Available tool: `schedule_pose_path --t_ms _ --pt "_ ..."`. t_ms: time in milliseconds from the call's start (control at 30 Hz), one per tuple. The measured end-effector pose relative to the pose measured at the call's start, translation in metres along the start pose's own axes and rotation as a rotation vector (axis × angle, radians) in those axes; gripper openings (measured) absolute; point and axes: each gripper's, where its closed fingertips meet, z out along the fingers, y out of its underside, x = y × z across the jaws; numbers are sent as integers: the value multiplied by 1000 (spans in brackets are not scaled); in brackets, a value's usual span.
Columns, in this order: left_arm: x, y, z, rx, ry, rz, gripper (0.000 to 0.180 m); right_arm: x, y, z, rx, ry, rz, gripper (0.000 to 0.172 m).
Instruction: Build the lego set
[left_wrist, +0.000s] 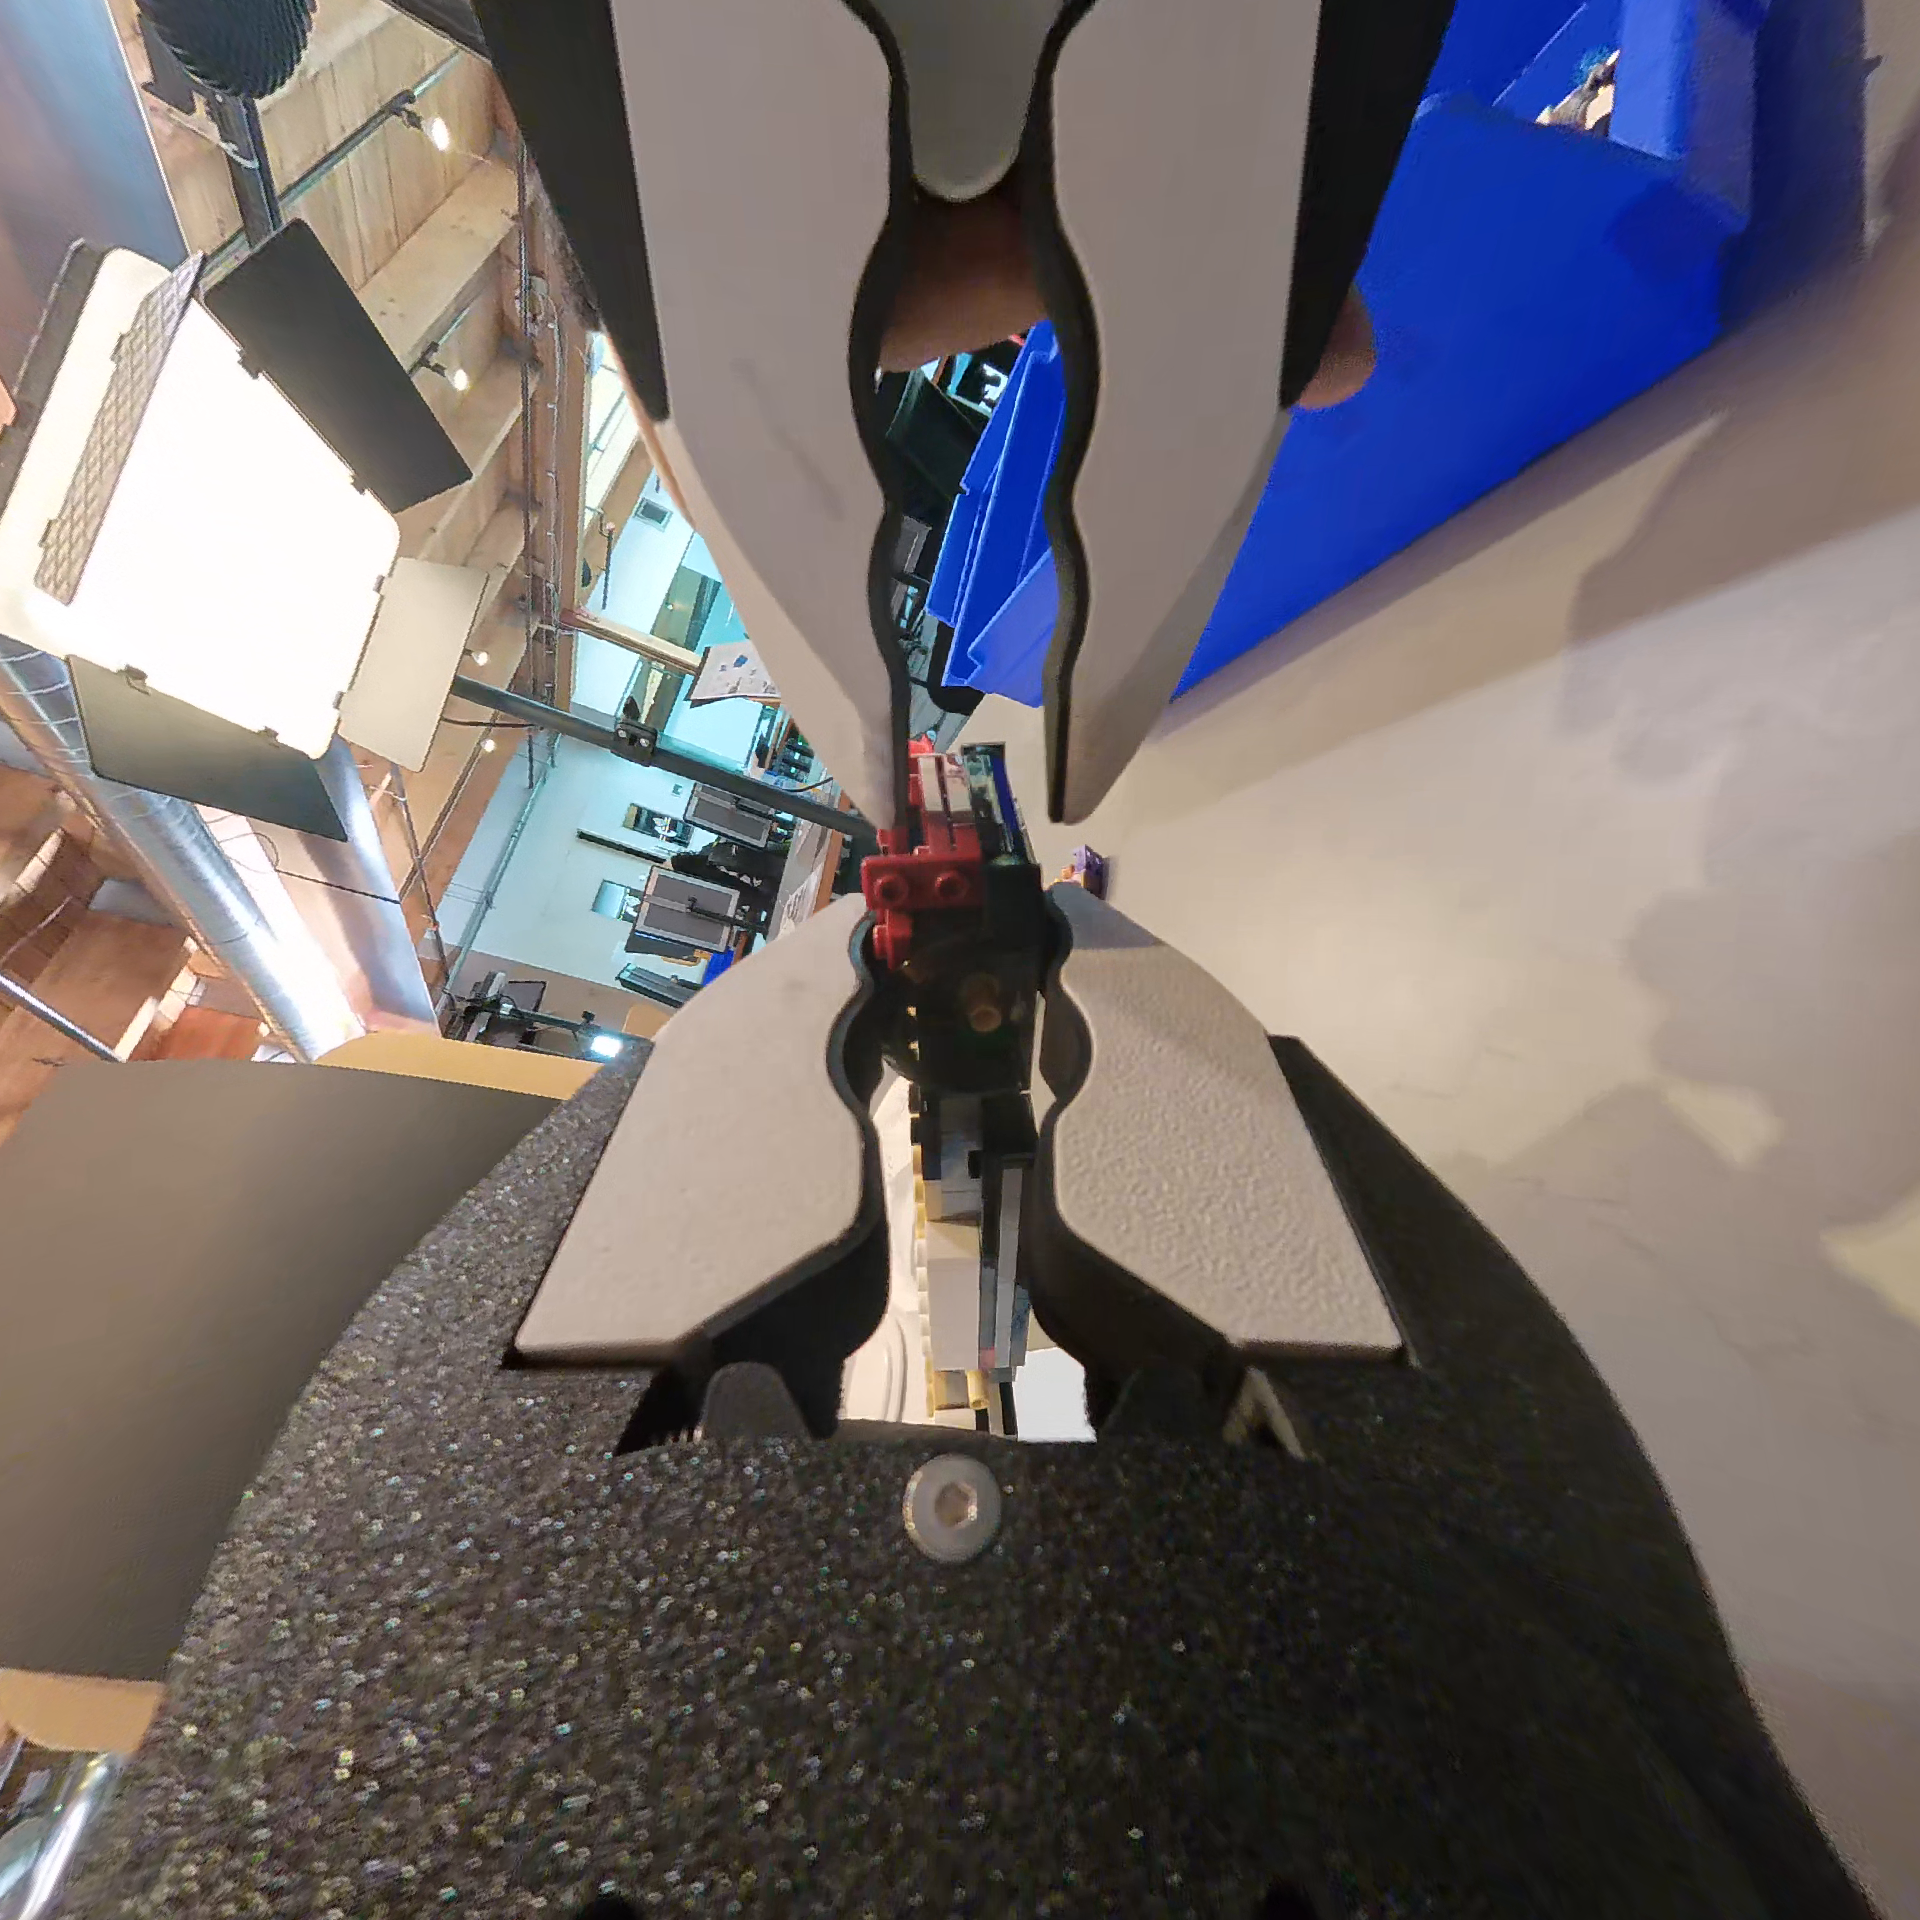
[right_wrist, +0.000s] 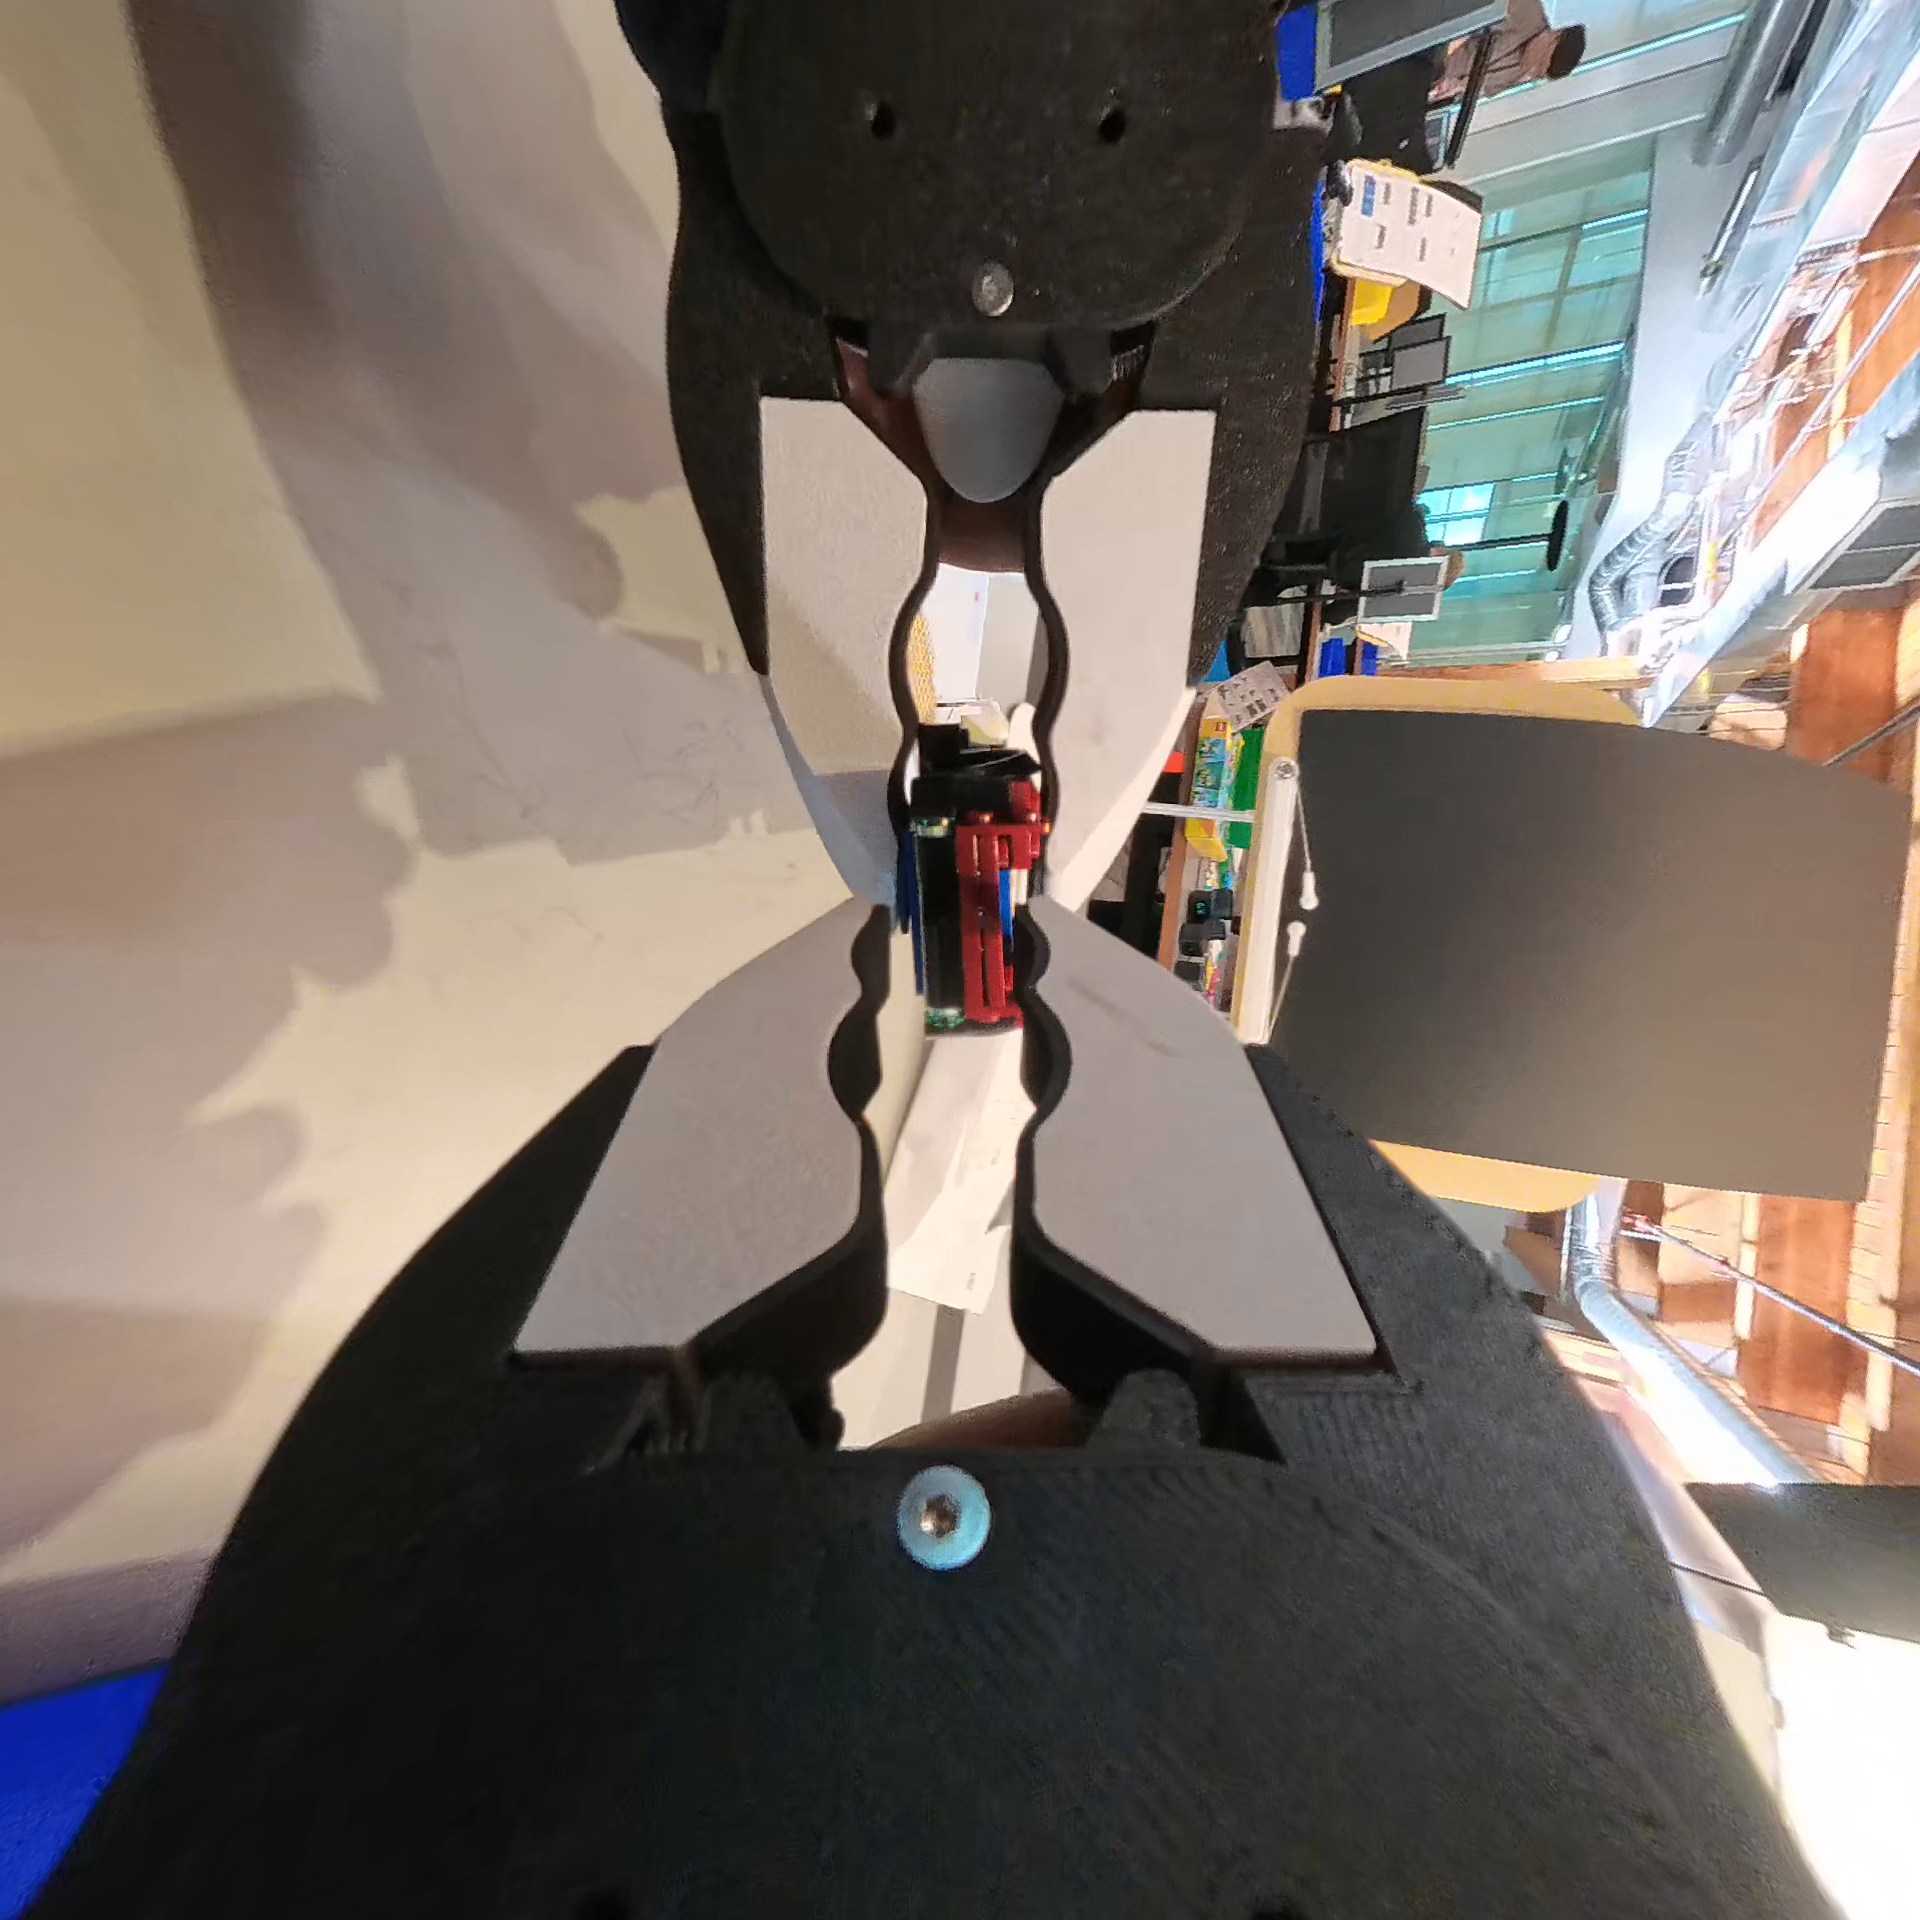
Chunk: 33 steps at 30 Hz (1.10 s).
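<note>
Both grippers on brick model (left_wrist: 951, 883)

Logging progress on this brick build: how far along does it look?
Done: a red, black and blue brick model is largely assembled. In hand: the left tongs clamp it, and the right tongs straddle its other end; contact there is unclear. Left: a small purple piece still lies on the white table.

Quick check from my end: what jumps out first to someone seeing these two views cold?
A small brick model in red, black and blue, in mid-air at the centre of both views, between two sets of tongs that meet nose to nose. The left tongs clamp its black end. The right tongs reach its red end, one finger touching. Blue bins line the white table behind.
</note>
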Motion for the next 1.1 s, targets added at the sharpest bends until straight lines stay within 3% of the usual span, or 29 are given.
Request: schedule_pose_path --t_ms 500,1100 --pt "-5 -7 -5 13 -66 87 26 4 -4 0 -30 84 -121 17" --pt "-9 -17 -8 16 -142 190 26 6 -8 -8 -22 44 -151 14"
